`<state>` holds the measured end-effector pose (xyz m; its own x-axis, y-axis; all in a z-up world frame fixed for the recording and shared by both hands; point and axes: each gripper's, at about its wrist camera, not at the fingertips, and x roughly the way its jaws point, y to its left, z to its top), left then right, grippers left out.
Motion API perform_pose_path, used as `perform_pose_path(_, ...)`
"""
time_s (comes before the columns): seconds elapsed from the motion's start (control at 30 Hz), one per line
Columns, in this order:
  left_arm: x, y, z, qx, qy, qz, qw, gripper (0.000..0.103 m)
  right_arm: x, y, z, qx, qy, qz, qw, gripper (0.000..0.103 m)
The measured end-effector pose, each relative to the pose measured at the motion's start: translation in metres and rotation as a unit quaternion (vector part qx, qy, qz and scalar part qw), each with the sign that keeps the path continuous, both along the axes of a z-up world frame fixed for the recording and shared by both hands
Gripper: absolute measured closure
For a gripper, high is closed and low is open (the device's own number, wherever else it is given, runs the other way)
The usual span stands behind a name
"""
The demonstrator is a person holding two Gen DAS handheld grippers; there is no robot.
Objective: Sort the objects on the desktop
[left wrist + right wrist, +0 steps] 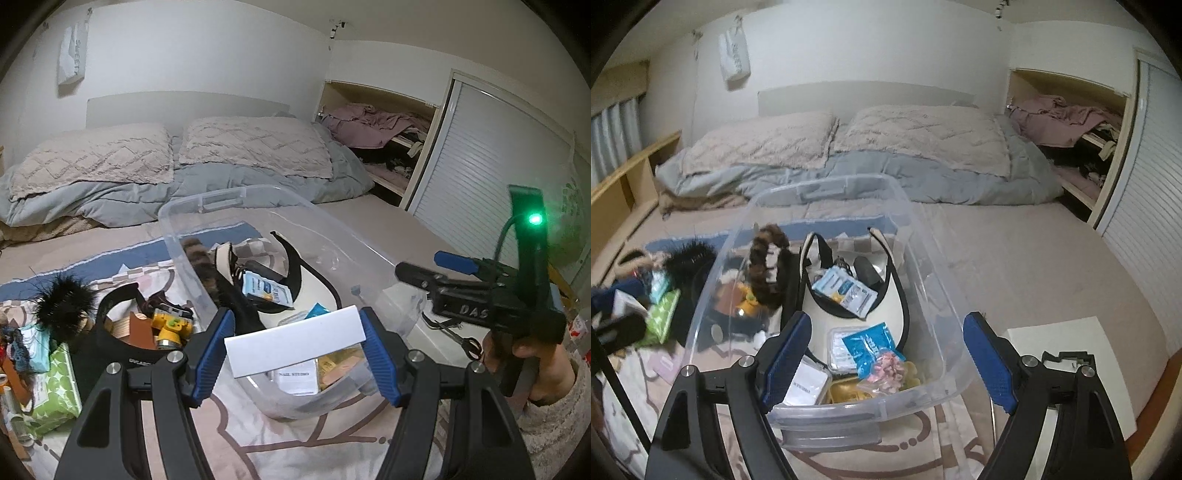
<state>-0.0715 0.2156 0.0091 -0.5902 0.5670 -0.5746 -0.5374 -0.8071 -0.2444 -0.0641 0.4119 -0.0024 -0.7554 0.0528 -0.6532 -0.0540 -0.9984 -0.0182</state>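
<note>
Left gripper [295, 354] is clamped on a blank white card [295, 338] above the clear bin [207, 201]'s near end, hiding stuff below; only "NAIL STUDIO" reads at 6 o'clock. Right gripper [886, 362] gapes wide, holding nothing.

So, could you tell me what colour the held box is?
White; the box shows best in the left wrist view.

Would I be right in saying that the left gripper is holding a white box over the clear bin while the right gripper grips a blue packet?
Not quite: the right gripper holds nothing; the right wrist view shows its jaws open above the clear bin. The left gripper does hold the white box.
</note>
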Motion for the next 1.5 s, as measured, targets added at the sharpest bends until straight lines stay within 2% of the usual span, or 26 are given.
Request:
perform_pose_path(0.23, -0.013, 0.019, -0.006, 0.018, -0.026, -0.003, 0.9995, 0.035, 0.011, 0.019, 0.013, -0.068, 0.039, -0.005, 0.997, 0.019)
perform_pose_path(0.47, -0.027, 0.046, -0.019, 0.029, -0.064, -0.012, 0.9975, 0.035, 0.014, 0.022, 0.018, -0.085, 0.056, 0.001, 0.995, 0.018)
perform_pose_path(0.6, -0.030, 0.064, -0.028, 0.020, -0.083, -0.020, 0.9962, 0.035, 0.018, 0.025, 0.021, -0.095, 0.066, 0.006, 0.993, 0.018)
perform_pose_path(0.77, -0.037, 0.083, -0.041, 0.029, -0.120, -0.023, 0.9921, 0.035, 0.022, 0.030, 0.022, -0.098, 0.072, 0.003, 0.993, 0.015)
perform_pose_path(0.93, -0.040, 0.103, -0.045, 0.031, -0.128, -0.032, 0.9907, 0.034, 0.024, 0.037, 0.022, -0.107, 0.074, 0.000, 0.992, 0.014)
perform_pose_path(1.0, -0.043, 0.110, -0.049, 0.029, -0.140, -0.041, 0.9889, 0.019, 0.024, 0.038, 0.021, -0.107, 0.074, 0.001, 0.992, 0.014)
perform_pose_path(1.03, -0.044, 0.112, -0.052, 0.023, -0.143, -0.033, 0.9888, 0.003, 0.024, 0.038, 0.021, -0.106, 0.073, 0.002, 0.992, 0.014)
perform_pose_path(1.23, -0.049, 0.110, -0.062, 0.015, -0.153, -0.022, 0.9879, 0.002, 0.023, 0.042, 0.019, -0.102, 0.070, 0.001, 0.992, 0.014)
perform_pose_path(1.5, -0.050, 0.103, -0.061, 0.016, -0.152, -0.018, 0.9880, 0.002, 0.019, 0.039, 0.017, -0.101, 0.063, 0.006, 0.993, 0.014)
